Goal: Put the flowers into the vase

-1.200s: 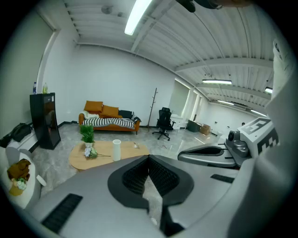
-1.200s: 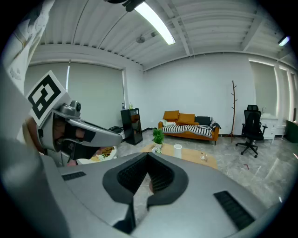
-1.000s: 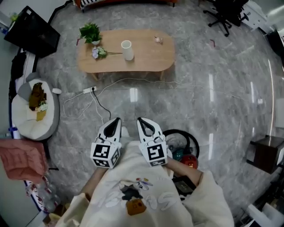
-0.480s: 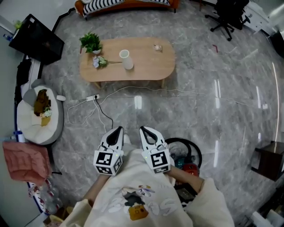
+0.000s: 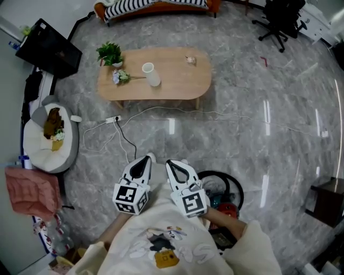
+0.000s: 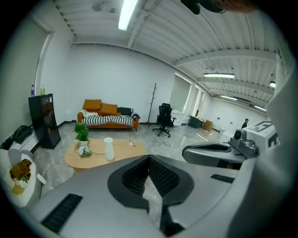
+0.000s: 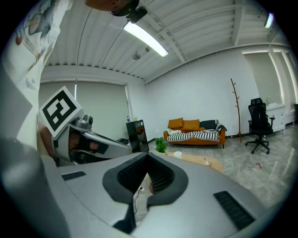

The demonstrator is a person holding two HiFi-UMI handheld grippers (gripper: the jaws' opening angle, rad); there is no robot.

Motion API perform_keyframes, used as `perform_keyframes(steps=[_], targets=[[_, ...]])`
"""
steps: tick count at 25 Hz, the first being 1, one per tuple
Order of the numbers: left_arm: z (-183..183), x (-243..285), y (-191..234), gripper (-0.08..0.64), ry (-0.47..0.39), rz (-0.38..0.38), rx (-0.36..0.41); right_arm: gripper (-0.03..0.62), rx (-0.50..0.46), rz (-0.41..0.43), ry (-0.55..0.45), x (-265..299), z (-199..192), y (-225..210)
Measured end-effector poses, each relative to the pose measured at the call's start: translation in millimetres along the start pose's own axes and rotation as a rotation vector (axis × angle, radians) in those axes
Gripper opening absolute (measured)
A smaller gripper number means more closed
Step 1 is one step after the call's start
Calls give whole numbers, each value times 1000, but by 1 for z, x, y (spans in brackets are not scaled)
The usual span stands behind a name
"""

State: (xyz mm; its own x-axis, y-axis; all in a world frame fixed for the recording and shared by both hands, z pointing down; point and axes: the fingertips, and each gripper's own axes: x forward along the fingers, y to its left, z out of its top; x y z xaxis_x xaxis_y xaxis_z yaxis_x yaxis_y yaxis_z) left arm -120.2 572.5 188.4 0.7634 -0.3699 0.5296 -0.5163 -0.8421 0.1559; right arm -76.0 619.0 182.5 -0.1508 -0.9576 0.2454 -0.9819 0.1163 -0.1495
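The wooden table (image 5: 183, 80) has slid lower in the head view, and a sofa (image 5: 156, 5) has appeared beyond it. The left gripper (image 5: 145, 159) and right gripper (image 5: 172, 163) are clenched and empty, well short of the table. The flowers (image 5: 120, 77) lie there beside the white vase (image 5: 150, 74). This looks like the approach step; next the person needs to come closer and open one gripper's jaws over the stems.

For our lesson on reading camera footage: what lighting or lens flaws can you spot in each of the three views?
Head view: white glare streaks lie on the glossy floor, and the room bows outward. Left gripper view: the strip light is blown out and the corners are black. Right gripper view: the same black corners, with a bright ceiling lamp.
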Motion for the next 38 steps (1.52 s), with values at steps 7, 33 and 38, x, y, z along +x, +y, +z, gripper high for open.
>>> perform_keyframes(steps=[7,33,38], targets=[[10,15,4,8,-20,-23,-13,5,-31,-24,0,10,5,-17],[131,136,282,8,-3,-113,-223,6,-36,-84,218,312,66,-53],[150,155,347,8,10,-130,-242,6,-31,-118,238,371,81,-53]])
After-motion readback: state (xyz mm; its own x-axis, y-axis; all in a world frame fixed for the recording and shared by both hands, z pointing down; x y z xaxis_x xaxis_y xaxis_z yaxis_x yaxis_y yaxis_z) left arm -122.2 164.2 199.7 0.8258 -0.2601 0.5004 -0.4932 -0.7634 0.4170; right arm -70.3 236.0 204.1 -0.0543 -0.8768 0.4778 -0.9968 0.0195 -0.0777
